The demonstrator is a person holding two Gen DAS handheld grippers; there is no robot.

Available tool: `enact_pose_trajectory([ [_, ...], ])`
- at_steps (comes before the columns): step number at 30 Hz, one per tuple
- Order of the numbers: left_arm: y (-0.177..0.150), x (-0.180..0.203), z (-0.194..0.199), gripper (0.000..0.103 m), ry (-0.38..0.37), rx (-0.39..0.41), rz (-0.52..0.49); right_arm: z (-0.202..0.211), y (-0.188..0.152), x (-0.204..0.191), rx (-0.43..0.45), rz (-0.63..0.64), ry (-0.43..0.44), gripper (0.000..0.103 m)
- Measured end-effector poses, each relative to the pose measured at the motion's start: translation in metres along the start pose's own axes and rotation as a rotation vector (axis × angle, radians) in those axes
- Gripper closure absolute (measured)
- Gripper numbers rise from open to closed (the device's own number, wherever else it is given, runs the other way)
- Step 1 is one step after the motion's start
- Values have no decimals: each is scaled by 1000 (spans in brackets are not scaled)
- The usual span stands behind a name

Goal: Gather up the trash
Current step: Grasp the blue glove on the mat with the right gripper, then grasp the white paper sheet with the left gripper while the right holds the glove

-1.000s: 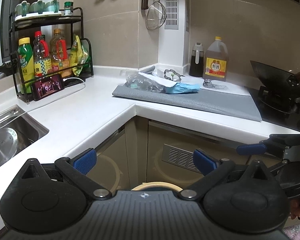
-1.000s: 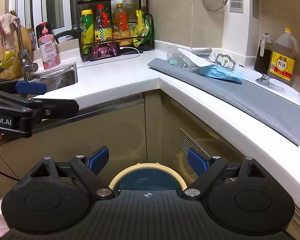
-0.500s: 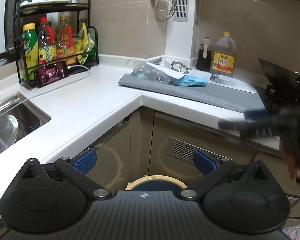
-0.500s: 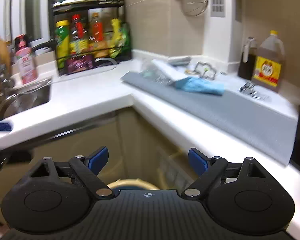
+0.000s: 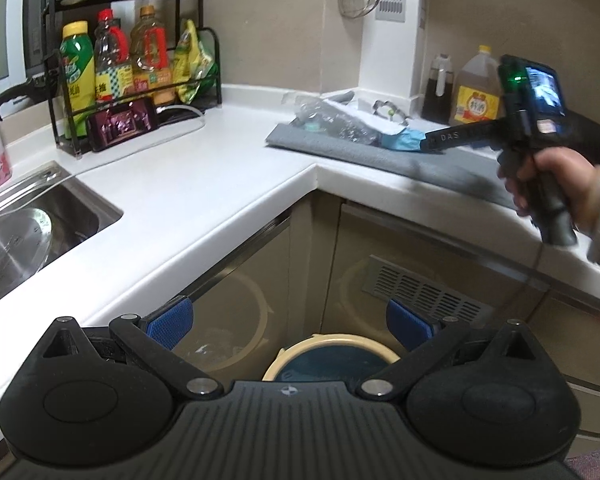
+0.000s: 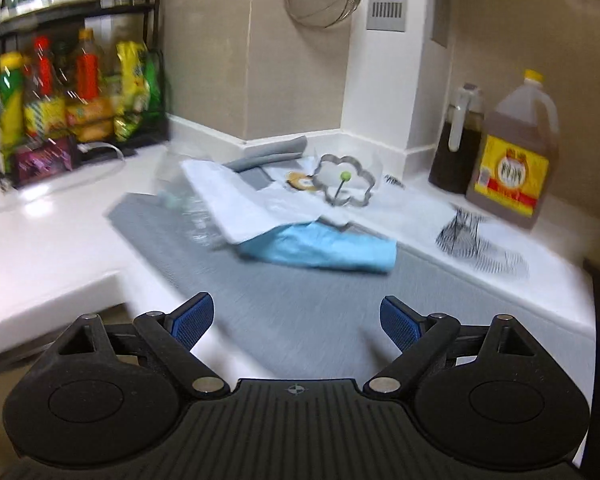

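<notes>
A pile of trash lies on a grey mat (image 6: 300, 300) on the counter: a crushed clear plastic bottle (image 6: 188, 208), a white sheet (image 6: 236, 196) and a blue crumpled piece (image 6: 320, 246). The pile also shows in the left wrist view (image 5: 340, 124). My right gripper (image 6: 296, 322) is open and empty, low over the mat just short of the blue piece. My left gripper (image 5: 290, 330) is open and empty, held over a cream-rimmed bin (image 5: 332, 354) on the floor below the counter corner. The right gripper body (image 5: 536, 120) reaches toward the pile.
A black rack (image 5: 132, 76) with bottles stands at the back left, beside a sink (image 5: 40, 216). Oil bottles (image 6: 512, 152) and a flower-shaped metal ring (image 6: 342, 178) stand behind the pile. A wire whisk (image 6: 472, 240) lies on the right.
My right gripper has risen from beside the bin up over the counter and moved in close to the trash pile. My left gripper stays low over the bin.
</notes>
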State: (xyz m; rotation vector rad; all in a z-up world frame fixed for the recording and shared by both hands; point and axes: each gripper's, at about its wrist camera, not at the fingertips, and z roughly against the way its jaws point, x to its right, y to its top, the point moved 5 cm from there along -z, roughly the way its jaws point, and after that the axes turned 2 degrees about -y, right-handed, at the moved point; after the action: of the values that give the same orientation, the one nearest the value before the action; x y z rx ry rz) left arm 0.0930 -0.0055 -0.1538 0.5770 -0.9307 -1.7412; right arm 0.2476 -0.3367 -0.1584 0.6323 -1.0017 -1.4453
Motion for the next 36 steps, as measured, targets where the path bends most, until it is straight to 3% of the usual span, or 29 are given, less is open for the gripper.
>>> enact_pose_trajectory([
  [4,3,-11,-8,0,22,-26,16,-40,10,0,14,164,-24,8],
  [6,6,-15,-13,0,34,-36,22,-53,17,-4,39,280,-16,0],
  [8,10,-18,-18,0,36,-47,30,-67,24,-8,10,361,34,0],
  [11,16,-19,-25,0,37,-58,37,-93,35,-9,-58,362,100,0],
  [13,19,-17,-28,0,35,-62,38,-111,38,-3,-112,298,127,2],
  [15,22,-14,-29,0,28,-62,33,-120,38,9,-154,181,171,15],
  [16,24,-13,-29,0,28,-60,28,-118,38,15,-149,152,162,43],
  [17,26,-11,-31,0,29,-61,20,-113,37,21,-137,144,134,54],
  [19,30,-7,-35,0,26,-62,2,-100,31,34,-125,104,113,64],
  [21,39,0,-40,0,22,-52,-21,-86,23,53,-97,31,93,66],
  [25,74,21,-50,0,-17,-6,-75,-62,8,109,-44,-204,-51,66],
  [27,98,38,-55,0,-47,46,-108,-55,1,132,-6,-316,-85,66],
  [32,166,95,-81,0,-128,184,-263,-47,-8,161,120,-440,-220,66],
  [36,215,145,-135,0,-232,126,-340,-56,-11,165,129,-487,-183,66],
])
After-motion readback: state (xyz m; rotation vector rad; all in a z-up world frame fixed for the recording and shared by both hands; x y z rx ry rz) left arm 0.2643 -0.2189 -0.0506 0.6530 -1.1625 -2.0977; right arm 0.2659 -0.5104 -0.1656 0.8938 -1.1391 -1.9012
